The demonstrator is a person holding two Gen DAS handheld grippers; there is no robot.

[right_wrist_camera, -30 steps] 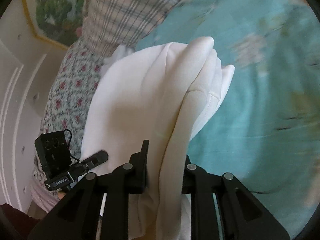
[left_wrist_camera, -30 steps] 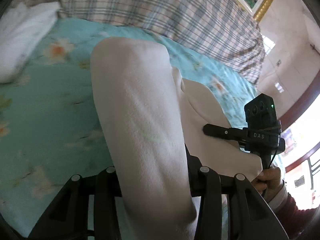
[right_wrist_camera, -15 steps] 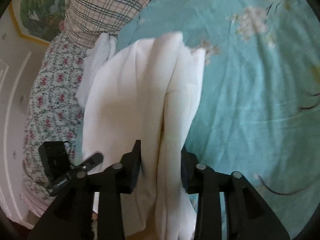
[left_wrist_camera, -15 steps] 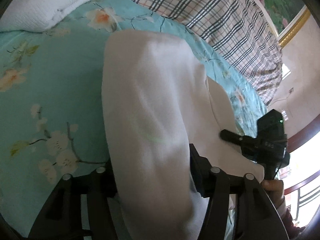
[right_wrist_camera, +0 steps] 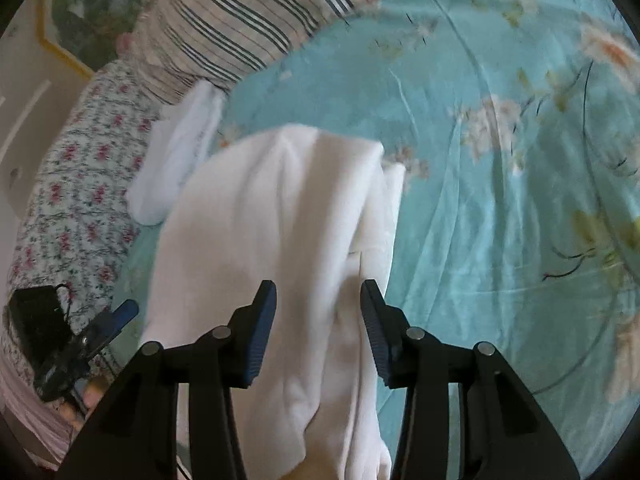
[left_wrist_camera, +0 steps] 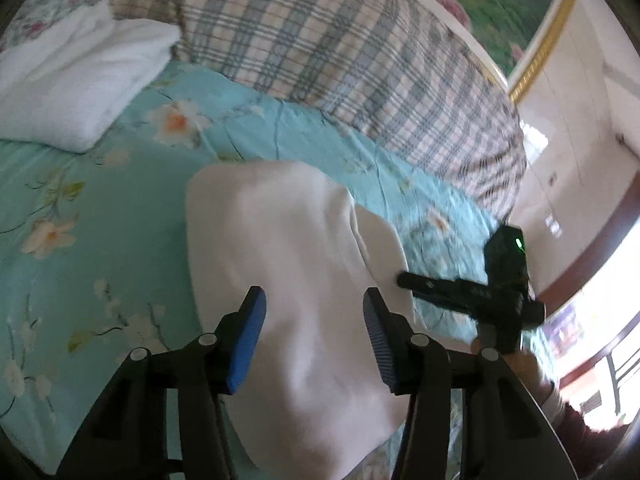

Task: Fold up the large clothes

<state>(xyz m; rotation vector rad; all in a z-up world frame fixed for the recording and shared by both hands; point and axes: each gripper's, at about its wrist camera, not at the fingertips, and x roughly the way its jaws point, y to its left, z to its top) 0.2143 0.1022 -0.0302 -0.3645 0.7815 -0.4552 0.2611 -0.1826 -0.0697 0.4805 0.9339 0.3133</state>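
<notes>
White garment [left_wrist_camera: 296, 280], one, lies folded mid-bed [left_wrist_camera: 100, 208]; no legible writing. Left gripper [left_wrist_camera: 314, 340] jaws just closing, apart; right gripper [right_wrist_camera: 318, 328] apart; cloth between both, ungripped.

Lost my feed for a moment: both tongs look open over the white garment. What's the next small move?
Probably draw both tongs back. The left tongs and right tongs stand open, pads clear of the folded white garment, which lies flat on the floral sheet.
</notes>
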